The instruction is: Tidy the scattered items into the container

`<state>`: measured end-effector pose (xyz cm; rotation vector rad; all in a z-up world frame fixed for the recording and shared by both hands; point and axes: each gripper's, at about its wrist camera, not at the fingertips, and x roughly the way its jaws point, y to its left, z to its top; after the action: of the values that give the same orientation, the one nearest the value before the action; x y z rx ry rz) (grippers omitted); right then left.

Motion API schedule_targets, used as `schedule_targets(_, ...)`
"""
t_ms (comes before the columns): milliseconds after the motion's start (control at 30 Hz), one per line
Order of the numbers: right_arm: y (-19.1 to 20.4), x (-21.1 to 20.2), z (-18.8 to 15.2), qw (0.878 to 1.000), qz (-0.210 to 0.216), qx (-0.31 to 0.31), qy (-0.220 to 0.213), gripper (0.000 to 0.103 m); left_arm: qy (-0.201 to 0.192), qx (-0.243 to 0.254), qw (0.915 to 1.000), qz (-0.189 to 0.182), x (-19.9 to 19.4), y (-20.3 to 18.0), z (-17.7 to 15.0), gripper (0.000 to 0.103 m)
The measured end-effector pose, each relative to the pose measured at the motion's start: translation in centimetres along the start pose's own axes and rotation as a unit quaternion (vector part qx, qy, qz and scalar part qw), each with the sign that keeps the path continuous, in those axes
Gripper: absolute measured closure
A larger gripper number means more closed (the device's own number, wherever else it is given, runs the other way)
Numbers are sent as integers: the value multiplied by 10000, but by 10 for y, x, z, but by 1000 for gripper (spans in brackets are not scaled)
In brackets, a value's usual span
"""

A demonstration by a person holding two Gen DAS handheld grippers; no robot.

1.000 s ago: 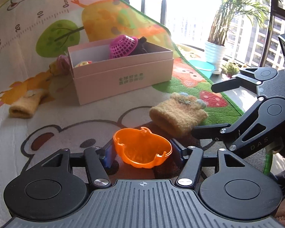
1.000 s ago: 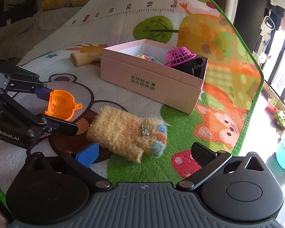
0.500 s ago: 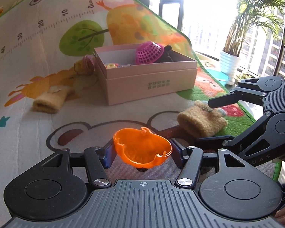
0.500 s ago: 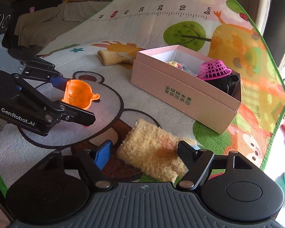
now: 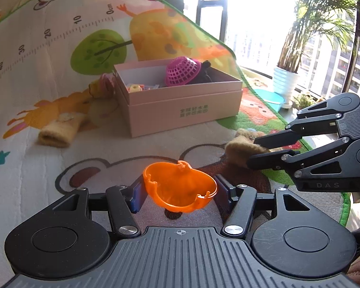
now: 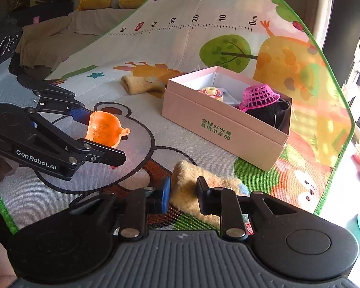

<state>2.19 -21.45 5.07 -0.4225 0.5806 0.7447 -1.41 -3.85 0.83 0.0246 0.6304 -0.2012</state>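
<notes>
At the bottom centre of the right wrist view, the jaws of the right gripper (image 6: 182, 193) are closing on the near end of a fuzzy yellow mitten (image 6: 199, 187), the knit bunching between the blue pad and the black one while the rest of it lies on the play mat (image 6: 156, 48). In the left wrist view, the left gripper (image 5: 178, 189) holds its jaws part-way in, pinching a small orange plastic cup (image 5: 180, 187) by opposite sides of its rim and carrying it clear of the mat at lower centre of the frame. The mitten looks soft and light and should give under pressure; a pinch across its thick middle would likely hold better than one at the loose cuff, which could slip or drag. The cup looks thin, stiff and slick, so a firm hold at the rim seems right, though too hard a squeeze might pop it loose. Beyond both grippers, at centre right of the right wrist view, stands the pink box (image 6: 218, 129), open-topped, already holding a magenta basket (image 6: 259, 96), a dark soft item beneath it and small toys. A second yellow mitten (image 5: 60, 129) lies at the left of the left wrist view, just beside the box's far corner. A potted palm (image 5: 300, 48) stands by the bright window at upper right.
</notes>
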Motion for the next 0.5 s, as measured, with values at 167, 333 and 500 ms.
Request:
schedule_targets(167, -12, -22, 8, 9995, -116, 135, -259, 87, -157, 256, 9995, -64, -7, -7, 12, 39)
schedule_targets(333, -22, -40, 18, 9985, -160, 230, -462, 91, -299, 578, 9978, -111, -13, -16, 26, 39)
schedule_targets(500, -32, -51, 35, 9970, -321, 178, -684, 103, -486, 930, 9944, -116, -16, -21, 48, 39)
